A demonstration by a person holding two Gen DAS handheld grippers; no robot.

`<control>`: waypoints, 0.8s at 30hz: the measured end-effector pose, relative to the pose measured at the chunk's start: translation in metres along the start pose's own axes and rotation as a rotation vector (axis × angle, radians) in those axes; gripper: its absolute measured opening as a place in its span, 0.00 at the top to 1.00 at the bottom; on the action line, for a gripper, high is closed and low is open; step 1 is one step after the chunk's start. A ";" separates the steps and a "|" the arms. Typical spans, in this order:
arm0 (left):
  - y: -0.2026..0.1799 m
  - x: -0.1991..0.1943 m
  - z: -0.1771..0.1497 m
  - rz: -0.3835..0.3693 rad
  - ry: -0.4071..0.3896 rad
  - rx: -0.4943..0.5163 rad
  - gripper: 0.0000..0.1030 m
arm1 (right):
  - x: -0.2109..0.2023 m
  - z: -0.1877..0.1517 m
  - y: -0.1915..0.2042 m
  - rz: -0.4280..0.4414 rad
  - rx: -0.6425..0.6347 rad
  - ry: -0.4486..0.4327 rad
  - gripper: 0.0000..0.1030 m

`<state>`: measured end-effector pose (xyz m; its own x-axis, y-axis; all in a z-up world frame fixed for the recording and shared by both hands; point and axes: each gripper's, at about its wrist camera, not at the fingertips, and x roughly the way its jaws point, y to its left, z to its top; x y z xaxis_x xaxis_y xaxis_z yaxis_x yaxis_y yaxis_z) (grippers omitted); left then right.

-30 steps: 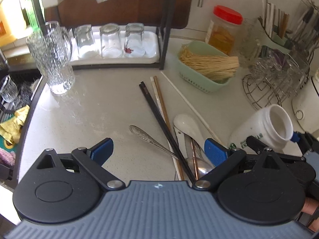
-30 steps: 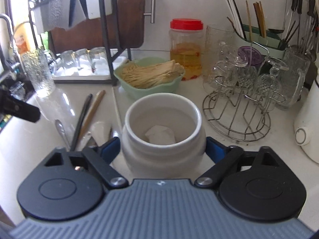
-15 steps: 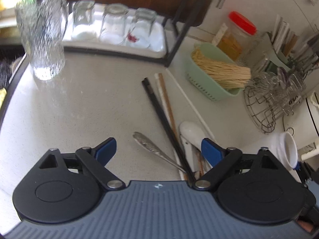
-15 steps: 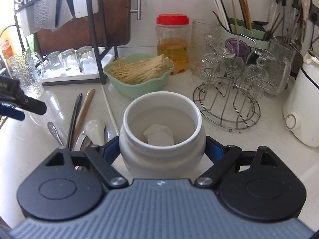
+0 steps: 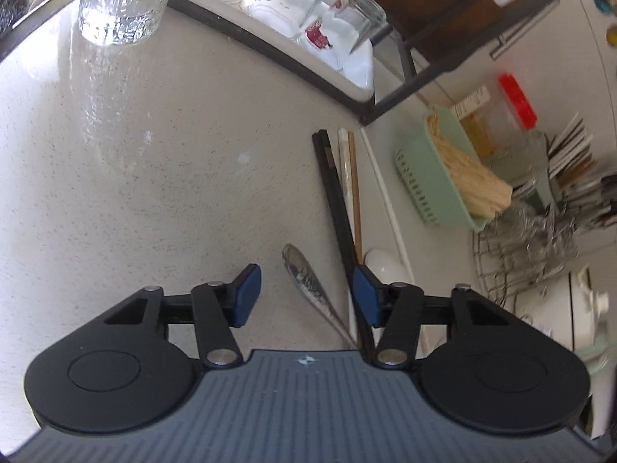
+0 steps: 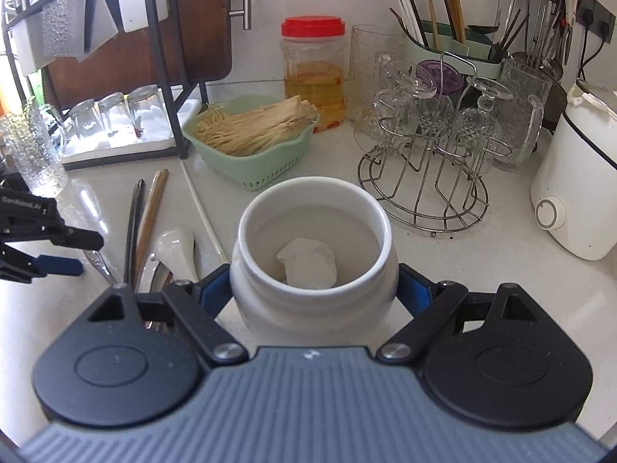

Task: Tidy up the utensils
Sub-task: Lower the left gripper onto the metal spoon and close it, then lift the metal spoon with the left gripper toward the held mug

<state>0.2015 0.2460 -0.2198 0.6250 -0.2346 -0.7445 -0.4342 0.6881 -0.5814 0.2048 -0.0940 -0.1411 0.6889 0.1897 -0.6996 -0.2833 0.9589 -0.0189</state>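
Apparently the right hand-held gripper (image 6: 314,293) was clamped on the white jar (image 6: 313,247), both pads pressed to its sides, mouth up on the bench (image 6: 482,266); judged to be steadying it as the holder for the loose utensils. A crumpled white scrap lay inside.

Left hand-held gripper (image 5: 306,295) pointed down over the metal spoon (image 5: 308,283), whose handle lay between the blue pads; jaws closing, roughly half open, pads not yet touching it.

Black chopsticks (image 5: 339,216) ran just beside the right pad, with wooden chopsticks (image 5: 354,189) and a white ceramic spoon (image 5: 381,264) close behind; risk of catching them too.

Bare bench to the left gave room. Green basket (image 6: 266,169) and wire rack (image 6: 424,189) crowded the far side of the jar.
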 end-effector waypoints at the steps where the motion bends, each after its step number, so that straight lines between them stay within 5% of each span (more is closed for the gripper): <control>1: 0.000 0.001 0.000 -0.011 -0.002 -0.008 0.48 | 0.000 0.000 0.000 -0.001 0.001 0.001 0.12; 10: -0.006 0.009 -0.002 -0.005 0.013 -0.018 0.79 | 0.000 -0.001 0.000 -0.005 -0.001 -0.003 0.12; 24: -0.040 -0.013 -0.003 -0.006 -0.080 0.096 0.97 | 0.000 -0.002 0.001 0.004 -0.018 -0.015 0.12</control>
<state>0.2086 0.2197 -0.1878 0.6790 -0.1859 -0.7102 -0.3686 0.7502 -0.5489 0.2028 -0.0938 -0.1427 0.6979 0.1970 -0.6886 -0.2979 0.9542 -0.0289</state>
